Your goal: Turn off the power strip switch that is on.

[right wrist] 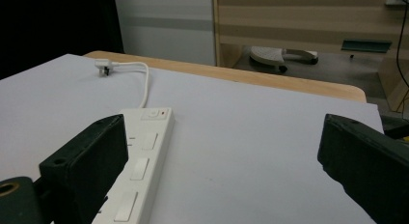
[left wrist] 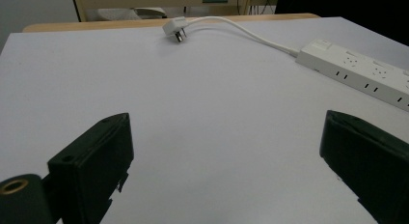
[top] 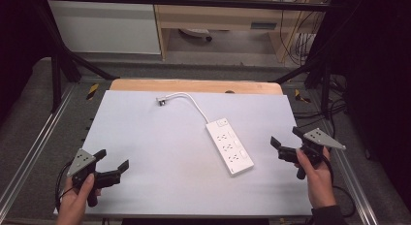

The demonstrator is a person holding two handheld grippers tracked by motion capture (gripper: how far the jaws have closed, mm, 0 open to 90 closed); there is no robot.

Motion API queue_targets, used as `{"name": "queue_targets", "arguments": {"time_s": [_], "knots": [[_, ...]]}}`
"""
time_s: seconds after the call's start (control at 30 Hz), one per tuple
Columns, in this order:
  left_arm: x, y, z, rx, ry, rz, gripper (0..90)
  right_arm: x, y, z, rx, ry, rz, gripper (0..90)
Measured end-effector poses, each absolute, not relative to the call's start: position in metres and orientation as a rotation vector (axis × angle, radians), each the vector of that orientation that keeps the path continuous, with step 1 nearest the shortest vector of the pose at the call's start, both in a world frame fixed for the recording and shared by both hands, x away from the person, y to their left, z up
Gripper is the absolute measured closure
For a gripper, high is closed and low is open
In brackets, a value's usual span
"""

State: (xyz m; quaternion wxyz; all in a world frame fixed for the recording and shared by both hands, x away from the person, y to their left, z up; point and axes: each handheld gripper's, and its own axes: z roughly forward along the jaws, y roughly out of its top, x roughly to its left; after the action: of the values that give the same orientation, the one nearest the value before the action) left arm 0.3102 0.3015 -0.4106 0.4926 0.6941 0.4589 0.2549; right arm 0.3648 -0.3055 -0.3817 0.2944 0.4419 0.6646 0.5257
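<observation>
A white power strip [top: 229, 146] lies right of the tabletop's [top: 160, 152] middle, its cord [top: 191, 100] curving to a plug [top: 161, 101] near the far edge. The right gripper view shows its switch. Left tongs [top: 112, 168] and right tongs [top: 286, 143] gape wide, empty, at the near corners.

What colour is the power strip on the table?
White, cable and plug included; the power strip shows best in the high view.

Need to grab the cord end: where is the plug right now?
In the high view the plug lies at the table's far side, left of centre, its cable curving right to the power strip.
</observation>
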Motion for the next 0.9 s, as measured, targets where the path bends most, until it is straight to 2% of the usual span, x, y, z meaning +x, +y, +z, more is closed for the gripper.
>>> {"name": "queue_targets", "arguments": {"time_s": [0.4, 0.9], "knots": [[0.31, 0.302, -0.411, 1.689, 1.113, 0.614, 4.6, 0.363, -0.315, -0.411, 1.232, 1.765, 1.368, 4.7], [0.31, 0.3, -0.41, 1.695, 1.103, 0.612, 4.7, 0.367, -0.292, -0.45, 1.32, 1.933, 1.226, 4.6]]}}
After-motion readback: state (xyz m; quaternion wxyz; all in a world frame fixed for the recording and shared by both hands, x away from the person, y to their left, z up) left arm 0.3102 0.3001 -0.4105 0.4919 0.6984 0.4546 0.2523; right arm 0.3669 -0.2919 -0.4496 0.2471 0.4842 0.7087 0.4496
